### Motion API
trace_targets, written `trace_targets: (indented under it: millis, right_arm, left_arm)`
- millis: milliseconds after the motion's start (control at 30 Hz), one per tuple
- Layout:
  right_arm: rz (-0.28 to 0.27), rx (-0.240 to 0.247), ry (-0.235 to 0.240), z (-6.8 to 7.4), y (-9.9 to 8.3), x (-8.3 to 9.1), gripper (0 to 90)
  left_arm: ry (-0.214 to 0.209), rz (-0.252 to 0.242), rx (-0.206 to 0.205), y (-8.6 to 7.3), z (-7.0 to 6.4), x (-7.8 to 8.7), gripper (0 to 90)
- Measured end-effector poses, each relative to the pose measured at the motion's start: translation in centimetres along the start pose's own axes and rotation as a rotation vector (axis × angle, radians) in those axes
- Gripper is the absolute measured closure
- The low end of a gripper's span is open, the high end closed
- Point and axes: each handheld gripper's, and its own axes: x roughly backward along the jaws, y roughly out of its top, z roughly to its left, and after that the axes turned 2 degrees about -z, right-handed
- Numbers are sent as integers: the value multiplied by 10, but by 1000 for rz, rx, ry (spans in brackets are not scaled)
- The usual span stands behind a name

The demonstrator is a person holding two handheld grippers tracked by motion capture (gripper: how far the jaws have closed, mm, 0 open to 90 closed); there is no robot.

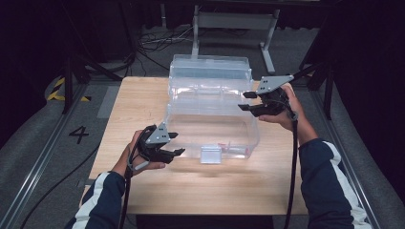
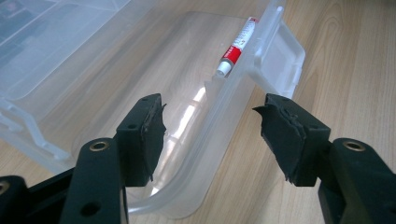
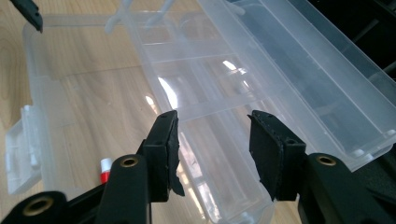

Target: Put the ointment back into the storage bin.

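Left tool (image 1: 168, 144) is held at the near left corner of the clear plastic box (image 1: 212, 131), which stands open in the middle of the wooden worktop (image 1: 143, 95). In the left gripper view its jaws are spread wide and grip nothing; the front wall and rounded corner of the box run up between them, with clear space on both sides of the rim. Beyond the jaws in that view, a small red and white tube (image 2: 237, 46) lies inside the box against the front wall, just behind the latch tab (image 2: 280, 58) that hangs on the outside of that wall. In the high view the tube (image 1: 234, 146) shows as a thin red line near the front right of the box floor, just beside the latch tab (image 1: 210, 154). Right tool (image 1: 250, 101) is held at the right side of the box, level with the seam where the raised lid (image 1: 210, 71) meets the lower half. In the right gripper view its jaws are also spread wide and hold nothing; the right end wall of the box and the ribbed lid lie beyond and between them, and whether either jaw touches the plastic cannot be told. Each tool is carried in one hand, and both sleeves enter from the near edge of the worktop.
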Motion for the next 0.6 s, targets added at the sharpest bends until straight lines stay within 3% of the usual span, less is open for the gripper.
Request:
trace_targets:
  millis: [233,367,600]
  right_arm:
    - [-27,-17,-27,-8,5,-1,494]
    - [-38,-24,-49,-14,9,-3,482]
    - [-17,-43,-73,-26,12,-15,475]
  left_arm:
    - [-30,28,-9,3,4,-10,449]
    - [-30,71,-11,5,5,-16,474]
    - [-40,128,-30,4,8,-26,509]
